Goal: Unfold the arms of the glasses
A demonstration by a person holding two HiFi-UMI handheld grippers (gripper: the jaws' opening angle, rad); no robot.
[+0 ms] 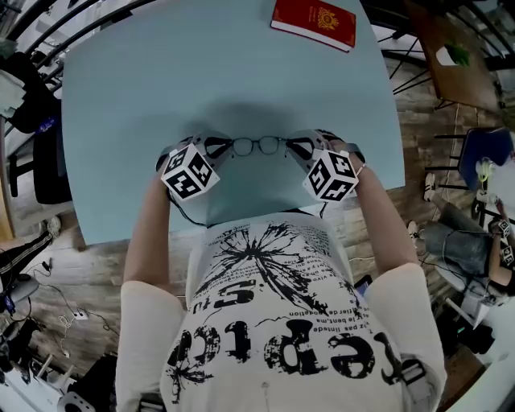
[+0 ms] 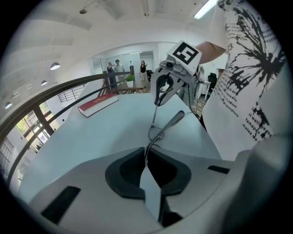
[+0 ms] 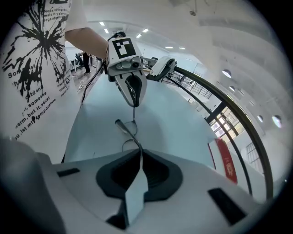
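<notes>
Two ends of one pair of glasses (image 1: 257,146) are pinched, one by each tool, over the pale blue table (image 1: 121,96) and close to the person's shirt (image 1: 273,265). The left gripper (image 1: 214,148) is clamped on the frame's left end and the right gripper (image 1: 299,148) on its right end. Each gripped end vanishes between the dark jaws. In the head view the thin arms are too fine to make out, and I cannot tell whether the glasses touch the table. The top edge of that view cuts off a red book (image 1: 314,22).

Pale blue table (image 1: 161,96), red book (image 1: 314,22) with a gold emblem, dark-framed glasses (image 1: 257,146), black-and-white square-patterned marker cubes (image 1: 190,173), and a white shirt (image 1: 273,322) with black splashes and lettering.
</notes>
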